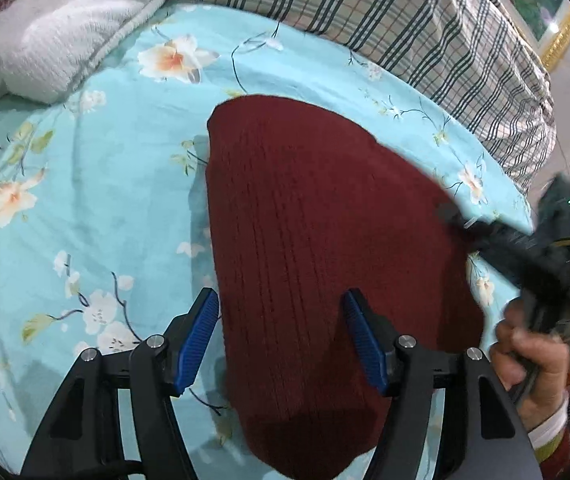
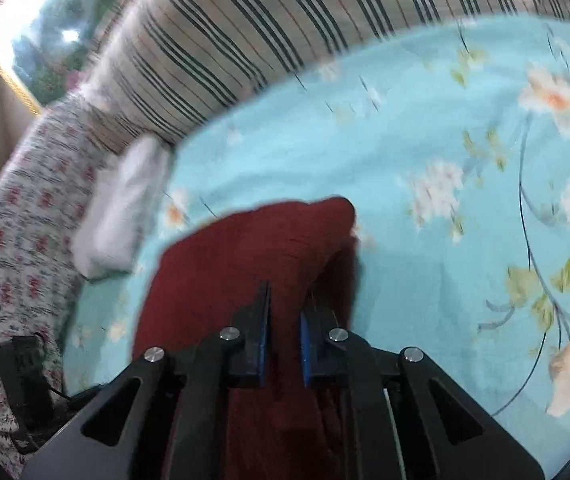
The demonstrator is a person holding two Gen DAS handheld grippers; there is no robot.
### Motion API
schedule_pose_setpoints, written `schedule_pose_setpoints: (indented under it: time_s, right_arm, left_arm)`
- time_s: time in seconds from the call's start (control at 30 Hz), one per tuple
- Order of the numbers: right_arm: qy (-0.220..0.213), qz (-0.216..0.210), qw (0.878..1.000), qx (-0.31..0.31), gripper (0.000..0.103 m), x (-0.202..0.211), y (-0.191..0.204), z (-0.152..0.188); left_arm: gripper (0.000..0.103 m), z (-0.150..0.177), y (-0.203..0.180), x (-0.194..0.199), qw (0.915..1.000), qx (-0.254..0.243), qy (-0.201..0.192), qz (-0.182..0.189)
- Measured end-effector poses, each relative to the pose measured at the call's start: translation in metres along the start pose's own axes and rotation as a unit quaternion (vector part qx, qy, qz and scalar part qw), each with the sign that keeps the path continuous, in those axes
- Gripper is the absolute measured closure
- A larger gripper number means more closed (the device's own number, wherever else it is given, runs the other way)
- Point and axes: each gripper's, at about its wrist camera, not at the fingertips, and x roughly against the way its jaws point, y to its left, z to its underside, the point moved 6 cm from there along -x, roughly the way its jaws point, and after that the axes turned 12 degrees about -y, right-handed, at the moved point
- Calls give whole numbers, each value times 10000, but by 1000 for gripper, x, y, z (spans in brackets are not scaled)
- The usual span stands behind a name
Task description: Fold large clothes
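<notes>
Sweater [image 1: 325, 248]: dark red, w/ fine vertical rib lines, plain otherwise. Bedsheet [image 1: 97, 200]: light turquoise, printed w/ white and peach-orange blossoms, thin dark stems, pale green leaves. Blanket [image 1: 425, 28] at the back: beige-cream plaid, dark green/black stripes plus thin orange lines. Folded towel [image 1: 65, 36]: white, fluffy texture. Other cover [image 2: 25, 208] at the side: white w/ small red-pink flowers and grey-black marks. Left gripper [image 1: 281, 336]: black frame, blue ridged pads, silver bolts. Right gripper [image 2: 285, 332]: same black w/ blue pads, silver bolts. Picture frame [image 1: 561, 32] in the corner: gold edge, green inside.
</notes>
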Motion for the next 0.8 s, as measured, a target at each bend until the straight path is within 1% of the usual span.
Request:
schedule_pose_setpoints:
  time_s: [0.03,0.07,0.1,0.17,0.2,0.23,0.27,0.3,0.33,0.37,0.4,0.43,0.47,0.5,0.57,0.7,0.8]
  right_arm:
    - [173,68,9998,-110,83,-6,-7,5]
    - [133,57,9996,-235,78,-5,-12,6]
    - [-26,92,9997,-218,75,2,-12,2]
    - [-415,243,9988,63,75,21,-4,-7]
    - [-582,162,9980,201,75,31,4,-11]
    - [-708,-14,9969,352,75,40,16,-12]
    - [-719,-145,9961,500,75,43,26,-11]
    - [-583,-262,9954,710,75,41,35,-7]
    - [-287,-308,9947,940,75,31,44,2]
    - [-83,-263,9943,1028,75,21,46,8]
    - [212,-76,9938,1090,75,5,41,17]
    - [363,30,9936,1065,76,-6,35,23]
    - [380,-40,9949,933,76,-13,29,26]
    - [278,-154,9963,797,76,-14,26,24]
    - [279,-182,9974,637,76,-8,24,21]
    - [264,-72,9965,786,76,12,32,23]
    - [245,-85,9963,814,75,26,35,25]
  left_arm:
    - [36,0,-1,-1,10000,-1,4,-6]
    - [36,-1,-1,-2,10000,-30,-5,-23]
    - [36,-1,-2,-1,9999,-80,-25,-55]
    - [35,-1,-2,-2,9998,-162,-50,-101]
    - [35,-1,-2,-4,9998,-165,-47,-94]
    - [35,0,-2,-5,9999,-146,-43,-80]
    - [34,0,-1,-6,9999,-137,-42,-72]
    - [33,1,-1,-7,9999,-131,-46,-75]
    - [31,1,0,-9,9998,-141,-53,-103]
    - [28,1,1,-10,9998,-152,-60,-147]
    - [26,3,1,-11,9997,-160,-69,-192]
    - [22,4,2,-14,9996,-177,-68,-207]
    - [19,4,3,-17,9996,-186,-61,-217]
    - [18,4,5,-19,9996,-178,-59,-229]
    - [16,4,8,-19,9998,-96,-30,-196]
    - [17,4,5,-9,9993,-160,-136,-294]
    - [17,7,3,2,9992,-128,-195,-337]
